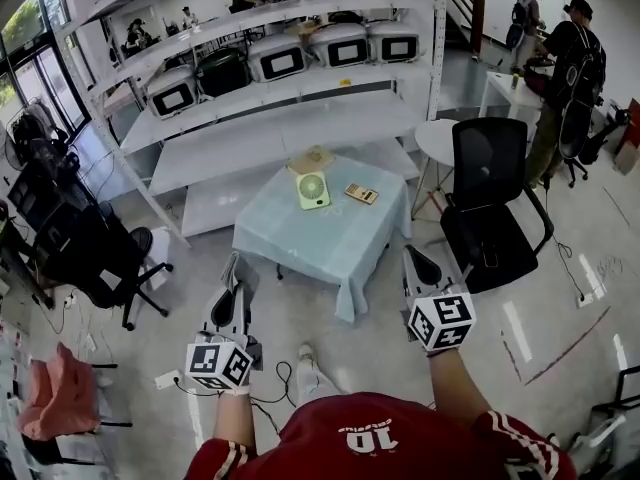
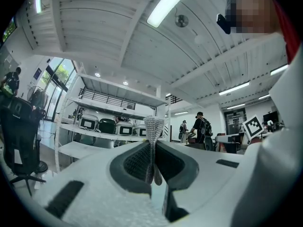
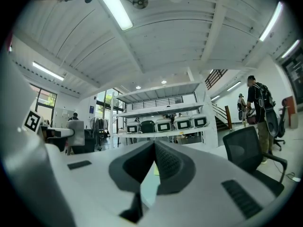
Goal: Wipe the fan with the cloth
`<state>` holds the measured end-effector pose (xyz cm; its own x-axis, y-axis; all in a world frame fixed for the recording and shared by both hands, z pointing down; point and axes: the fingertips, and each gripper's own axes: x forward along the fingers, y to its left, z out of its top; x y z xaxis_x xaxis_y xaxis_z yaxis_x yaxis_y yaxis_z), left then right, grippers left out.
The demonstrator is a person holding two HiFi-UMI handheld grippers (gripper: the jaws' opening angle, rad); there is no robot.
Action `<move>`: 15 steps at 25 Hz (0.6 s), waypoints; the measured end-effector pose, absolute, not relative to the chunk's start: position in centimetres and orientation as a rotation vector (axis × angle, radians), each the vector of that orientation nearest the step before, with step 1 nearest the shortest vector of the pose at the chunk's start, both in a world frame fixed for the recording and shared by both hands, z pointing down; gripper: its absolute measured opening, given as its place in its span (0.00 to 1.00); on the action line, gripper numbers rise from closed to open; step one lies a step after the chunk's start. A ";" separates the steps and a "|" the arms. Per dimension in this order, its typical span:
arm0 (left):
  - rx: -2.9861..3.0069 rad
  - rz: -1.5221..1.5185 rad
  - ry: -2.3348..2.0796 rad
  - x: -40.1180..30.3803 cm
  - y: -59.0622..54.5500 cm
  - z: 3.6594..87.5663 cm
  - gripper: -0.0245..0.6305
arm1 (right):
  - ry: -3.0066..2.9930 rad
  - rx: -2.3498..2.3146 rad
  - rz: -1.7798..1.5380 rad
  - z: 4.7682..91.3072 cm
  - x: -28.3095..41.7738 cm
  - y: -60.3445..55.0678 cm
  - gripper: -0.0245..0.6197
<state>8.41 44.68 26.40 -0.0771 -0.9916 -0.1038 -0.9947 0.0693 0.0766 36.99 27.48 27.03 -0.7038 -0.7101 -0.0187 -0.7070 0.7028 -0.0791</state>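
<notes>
Left gripper [image 1: 236, 268] and right gripper [image 1: 412, 260], jaws pressed together on nothing, are hanging low and near, seemingly awaiting approach, while fan [image 1: 313, 190] and cloth [image 1: 312, 158] are lying untouched on the far table [image 1: 300, 243].

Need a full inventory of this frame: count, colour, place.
table: one, pale blue cover, centre
fan: one, green, on table
cloth: one, tan, on table behind fan
flat device: one, tan, right of fan
chairs: two, black, one each side of table
rack: one, white, behind table
appliances: five, four white and one dark, on rack
people: two, dark clothes, far right
left gripper: white, shut, empty
right gripper: white, shut, empty
</notes>
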 end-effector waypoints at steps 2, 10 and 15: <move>-2.118 0.188 2.293 7.8 44.4 26.8 0.07 | 2.870 -1.195 -0.115 27.7 36.0 26.8 0.05; -2.165 0.196 2.371 3.0 40.5 29.3 0.07 | 2.948 -1.223 -0.147 29.7 30.6 22.2 0.05; -2.186 0.209 2.422 -2.2 36.4 30.2 0.07 | 2.949 -1.213 -0.191 29.8 25.5 18.5 0.05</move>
<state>-2.15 36.43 30.24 -0.1012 -0.9948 0.0092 -0.9786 0.1012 0.1794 25.55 18.52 29.80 -0.7102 -0.6977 0.0939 -0.7040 0.7044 -0.0904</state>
